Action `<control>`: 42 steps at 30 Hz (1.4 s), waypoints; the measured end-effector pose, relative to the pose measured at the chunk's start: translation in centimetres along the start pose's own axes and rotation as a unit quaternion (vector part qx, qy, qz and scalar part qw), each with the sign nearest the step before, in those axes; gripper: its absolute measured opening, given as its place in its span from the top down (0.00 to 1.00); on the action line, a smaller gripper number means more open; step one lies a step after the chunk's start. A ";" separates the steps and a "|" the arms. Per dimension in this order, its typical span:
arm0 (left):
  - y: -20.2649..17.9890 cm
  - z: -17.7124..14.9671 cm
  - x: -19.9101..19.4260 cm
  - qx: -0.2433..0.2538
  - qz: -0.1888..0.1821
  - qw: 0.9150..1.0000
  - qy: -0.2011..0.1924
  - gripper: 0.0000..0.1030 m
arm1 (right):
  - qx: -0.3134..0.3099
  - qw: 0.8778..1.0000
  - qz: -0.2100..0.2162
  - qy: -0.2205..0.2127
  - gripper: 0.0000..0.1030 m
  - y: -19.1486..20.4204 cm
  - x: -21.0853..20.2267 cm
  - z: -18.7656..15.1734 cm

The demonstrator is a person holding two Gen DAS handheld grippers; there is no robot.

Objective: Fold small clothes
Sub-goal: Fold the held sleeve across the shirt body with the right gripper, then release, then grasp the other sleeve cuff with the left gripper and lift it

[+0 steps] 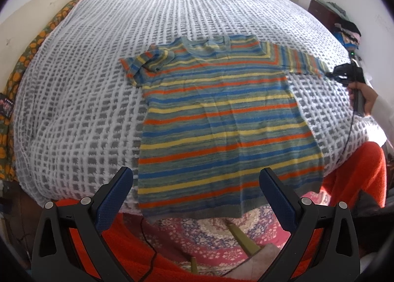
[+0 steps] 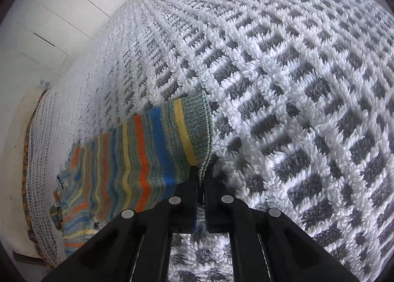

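A small striped knit shirt (image 1: 221, 119) in orange, blue, yellow and grey-green lies flat on the bed, hem toward me and hanging over the near edge. Its left sleeve (image 1: 145, 65) is crumpled. My left gripper (image 1: 195, 178) is open and empty, hovering above the hem. My right gripper (image 1: 331, 74) is at the far right, shut on the cuff of the right sleeve (image 1: 303, 63). In the right wrist view the right gripper (image 2: 201, 173) pinches the grey cuff edge of the sleeve (image 2: 172, 139), low over the bedspread.
The bed is covered with a white and grey tufted bedspread (image 1: 98, 100). An orange patterned cloth (image 1: 37, 43) runs along its left side. A dark cabinet with piled clothes (image 1: 344, 28) stands at the right. An orange garment (image 1: 354, 173) and a patterned rug (image 1: 211, 235) lie below the bed edge.
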State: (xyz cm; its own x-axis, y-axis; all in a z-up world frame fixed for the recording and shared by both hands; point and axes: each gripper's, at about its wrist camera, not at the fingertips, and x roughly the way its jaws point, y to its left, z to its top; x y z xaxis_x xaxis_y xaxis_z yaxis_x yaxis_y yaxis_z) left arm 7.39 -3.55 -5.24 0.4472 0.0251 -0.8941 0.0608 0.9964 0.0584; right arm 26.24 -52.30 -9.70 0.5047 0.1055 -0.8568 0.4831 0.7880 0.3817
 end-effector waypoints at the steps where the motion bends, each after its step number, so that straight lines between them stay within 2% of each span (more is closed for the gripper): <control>1: 1.1 0.6 0.8 -0.005 0.016 1.000 -0.001 0.01 | -0.009 1.000 -0.015 -0.009 0.76 0.5 -0.6 -0.2; 3: 4.4 2.2 2.1 -0.030 0.040 0.999 -0.018 0.01 | -0.028 0.999 -0.026 -0.038 0.53 1.8 -1.5 -1.1; 5: 8.1 4.7 3.5 -0.063 0.043 0.996 -0.043 0.01 | -0.054 0.996 -0.019 -0.068 0.42 3.1 -3.8 -2.9; 7: 11.4 8.4 5.4 -0.083 0.043 0.993 -0.074 0.01 | -0.077 0.994 0.006 -0.081 0.41 4.3 -5.7 -5.1; 8: 12.4 10.5 6.8 -0.076 0.038 0.992 -0.089 0.01 | -0.082 0.993 0.021 -0.081 0.40 4.1 -6.8 -6.1; 10: 12.6 14.4 10.1 -0.024 0.024 0.995 -0.090 0.02 | -0.082 0.993 0.050 -0.073 0.37 4.6 -7.7 -8.5; 12: 11.1 18.0 14.4 0.062 0.050 0.994 -0.075 0.02 | -0.074 0.993 0.068 -0.064 0.36 4.7 -8.3 -10.7; 13: 10.0 19.2 16.1 0.109 0.070 0.989 -0.070 0.04 | -0.068 0.993 0.075 -0.060 0.36 4.7 -8.2 -11.8; 14: 8.6 20.0 17.9 0.162 0.089 0.981 -0.064 0.05 | -0.061 0.993 0.081 -0.055 0.36 4.9 -8.4 -13.0; 16: 5.8 20.9 21.7 0.267 0.124 0.954 -0.053 0.05 | -0.046 0.993 0.095 -0.044 0.36 5.2 -8.1 -14.7; 17: 4.8 21.1 23.1 0.296 0.141 0.943 -0.050 0.05 | -0.040 0.993 0.099 -0.039 0.36 5.2 -8.0 -15.3; 18: 4.3 21.3 24.3 0.310 0.156 0.937 -0.048 0.05 | -0.036 0.993 0.102 -0.036 0.36 5.5 -7.9 -16.0; 19: 4.0 21.8 25.7 0.313 0.174 0.933 -0.044 0.10 | -0.034 0.993 0.104 -0.034 0.36 5.8 -7.8 -16.5; 20: 4.3 22.5 26.6 0.300 0.183 0.935 -0.038 0.21 | -0.035 0.993 0.104 -0.030 0.36 6.1 -7.7 -17.1; 21: 5.2 23.3 27.2 0.269 0.186 0.945 -0.026 0.67 | -0.039 0.993 0.105 -0.025 0.36 6.6 -7.6 -17.5; 22: 7.0 24.1 27.3 0.208 0.171 0.963 -0.006 0.94 | -0.046 0.993 0.105 -0.021 0.36 7.1 -7.5 -17.9; 23: 9.2 24.5 26.8 0.140 0.147 0.979 -0.005 0.97 | -0.053 0.993 0.106 -0.019 0.36 7.5 -7.5 -18.2; 24: 11.8 24.4 25.5 0.062 0.133 0.989 -0.022 0.99 | -0.061 0.992 0.107 -0.018 0.36 8.0 -7.5 -18.5; 25: 14.9 23.7 24.1 -0.019 0.127 0.991 -0.035 0.99 | -0.069 0.991 0.109 -0.018 0.36 8.4 -7.6 -18.7; 26: 17.8 22.4 22.8 -0.092 0.117 0.988 -0.042 0.99 | -0.076 0.991 0.111 -0.021 0.36 8.8 -7.8 -18.8; 27: 21.6 20.1 21.4 -0.184 0.101 0.977 -0.045 0.98 | -0.082 0.990 0.113 -0.025 0.36 9.1 -8.0 -19.1; 28: 24.5 17.5 20.5 -0.257 0.090 0.961 -0.044 0.97 | -0.085 0.989 0.116 -0.027 0.36 9.3 -8.1 -19.3; 30: 28.7 12.3 20.0 -0.356 0.089 0.930 -0.025 0.94 | -0.085 0.989 0.121 -0.026 0.36 9.5 -8.0 -19.5; 31: 30.6 9.7 20.2 -0.391 0.095 0.915 -0.005 0.86 | -0.083 0.989 0.124 -0.021 0.36 9.6 -7.7 -19.7; 32: 31.4 8.4 20.4 -0.402 0.096 0.911 0.008 0.82 | -0.081 0.989 0.126 -0.016 0.36 9.8 -7.3 -19.8; 33: 31.9 7.4 20.7 -0.395 0.097 0.913 0.021 0.81 | -0.079 0.988 0.129 -0.011 0.36 9.9 -7.0 -19.9; 34: 31.5 7.5 20.7 -0.375 0.097 0.922 0.024 0.80 | -0.077 0.988 0.132 -0.005 0.36 10.0 -6.8 -20.0; 35: 30.7 8.1 20.6 -0.343 0.089 0.935 0.019 0.78 | -0.075 0.988 0.134 -0.001 0.36 10.2 -6.7 -20.1; 36: 29.1 9.6 20.5 -0.289 0.074 0.955 0.011 0.64 | -0.074 0.988 0.135 0.002 0.36 10.4 -6.6 -20.3; 37: 27.1 11.3 20.5 -0.231 0.060 0.971 0.006 0.38 | -0.075 0.988 0.137 0.002 0.36 10.6 -6.7 -20.4; 38: 25.1 12.9 20.7 -0.177 0.049 0.983 0.005 0.27 | -0.077 0.987 0.138 0.001 0.36 10.8 -6.8 -20.6; 39: 22.2 15.0 20.7 -0.099 0.048 0.994 -0.005 0.13 | -0.078 0.987 0.138 0.001 0.36 11.0 -6.9 -20.7; 40: 19.5 16.7 20.7 -0.033 0.056 0.998 -0.019 0.08 | -0.077 0.987 0.140 0.002 0.36 11.1 -6.9 -20.9; 41: 17.5 18.0 20.9 0.019 0.063 0.997 -0.030 0.07 | -0.075 0.987 0.142 0.003 0.36 11.2 -7.0 -21.0; 42: 14.7 19.6 21.3 0.083 0.074 0.993 -0.039 0.07 | -0.073 0.987 0.144 0.003 0.35 11.3 -7.0 -21.2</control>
State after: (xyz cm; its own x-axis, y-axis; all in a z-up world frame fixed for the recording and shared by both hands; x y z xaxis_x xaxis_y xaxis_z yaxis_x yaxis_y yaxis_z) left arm 35.31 10.08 -14.74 0.5288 0.1568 -0.8342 0.1328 0.9554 0.2638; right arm 13.00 -31.24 -6.71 0.6020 0.3399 -0.7225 0.2127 0.8039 0.5554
